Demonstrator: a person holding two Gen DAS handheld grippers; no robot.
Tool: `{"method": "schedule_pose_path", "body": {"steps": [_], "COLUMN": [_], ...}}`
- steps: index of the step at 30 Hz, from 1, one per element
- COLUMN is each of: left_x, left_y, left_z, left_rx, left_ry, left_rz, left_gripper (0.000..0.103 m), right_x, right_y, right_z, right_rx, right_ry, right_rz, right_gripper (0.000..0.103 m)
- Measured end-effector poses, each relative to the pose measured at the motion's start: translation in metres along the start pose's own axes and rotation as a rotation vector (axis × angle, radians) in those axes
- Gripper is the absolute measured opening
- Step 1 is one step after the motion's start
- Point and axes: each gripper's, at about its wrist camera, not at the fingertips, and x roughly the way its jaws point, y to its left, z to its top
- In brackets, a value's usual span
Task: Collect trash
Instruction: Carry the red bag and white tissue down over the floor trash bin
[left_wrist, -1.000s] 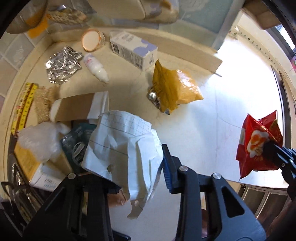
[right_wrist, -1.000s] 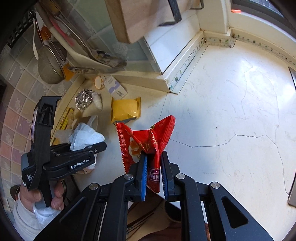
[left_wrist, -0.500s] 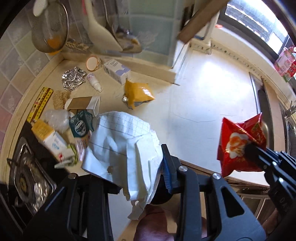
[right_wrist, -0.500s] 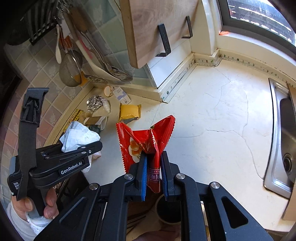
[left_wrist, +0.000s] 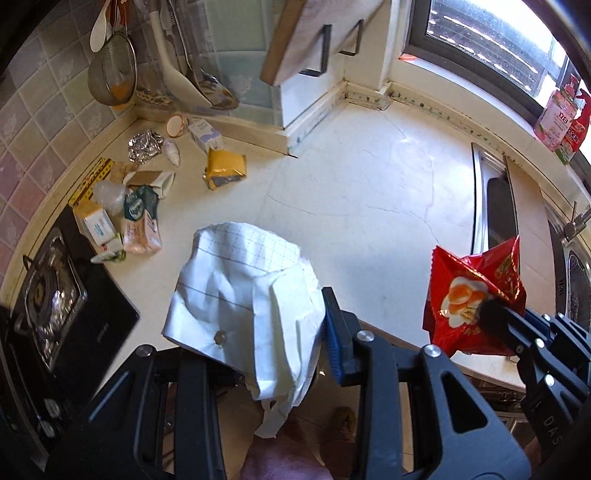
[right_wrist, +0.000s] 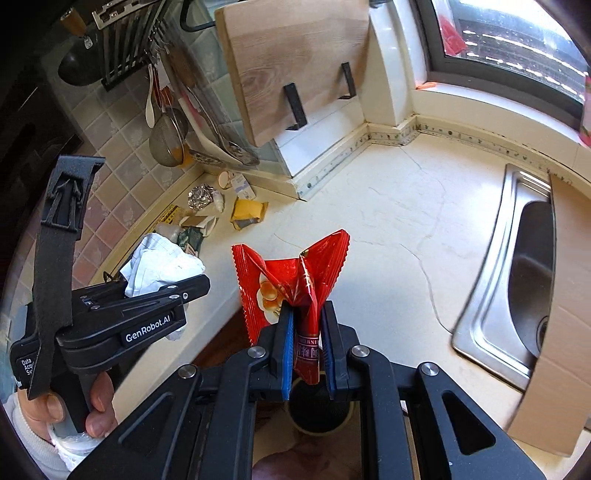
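Cream countertop (left_wrist: 369, 192) is taking up far more of both views than a second ago; the window (left_wrist: 491, 40), sink (right_wrist: 524, 273) and hob (left_wrist: 55, 299) are now showing, so both grippers are reading as pulled back and higher over the counter edge.

Left gripper (left_wrist: 258, 332): fingers are clamping a crumpled white paper wad (left_wrist: 243, 295), same hold as in the earlier frames. From its own view the wad is sitting at centre, hanging past the counter edge.

Right gripper (right_wrist: 308, 343): blue pads are pinching the neck of a red snack bag (right_wrist: 295, 280), grip unchanged. The bag is fanning upward toward 12 o'clock, clear of the counter.

Remaining litter is lying at 10 o'clock in the left view, now smaller and farther off: yellow packet (left_wrist: 225, 168), foil ball (left_wrist: 144, 147), small carton (left_wrist: 205, 135). A hand (right_wrist: 74, 410) is holding the left gripper's handle.
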Motion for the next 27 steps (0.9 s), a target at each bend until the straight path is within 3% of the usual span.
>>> {"method": "schedule_pose_path", "body": {"steps": [5,10,21,27], "left_x": [-0.001,0.002,0.033,0.08], "left_y": [-0.028,-0.033,0.004,0.038], "left_z": [-0.027,-0.049,-0.099,-0.133], "left_rx": [-0.02,-0.058,-0.127,-0.19], "left_ry": [0.012,0.03,0.079,0.14], "left_rz": [0.009,0.012,0.017,-0.027], "left_gripper": [0.031,0.031,0.031,0.031], "right_x": [-0.011,-0.007,0.044,0.094], "right_y": [-0.034,-0.047,-0.042,-0.027], "right_z": [-0.026,-0.042,-0.088,-0.121], "right_rx": [0.001,-0.031,-0.11,-0.183], "right_ry": [0.03,0.066,0.148,0.2], "right_rz": [0.006,0.003,0.014,0.003], "right_gripper": [0.013,0.013,0.013,0.013]}}
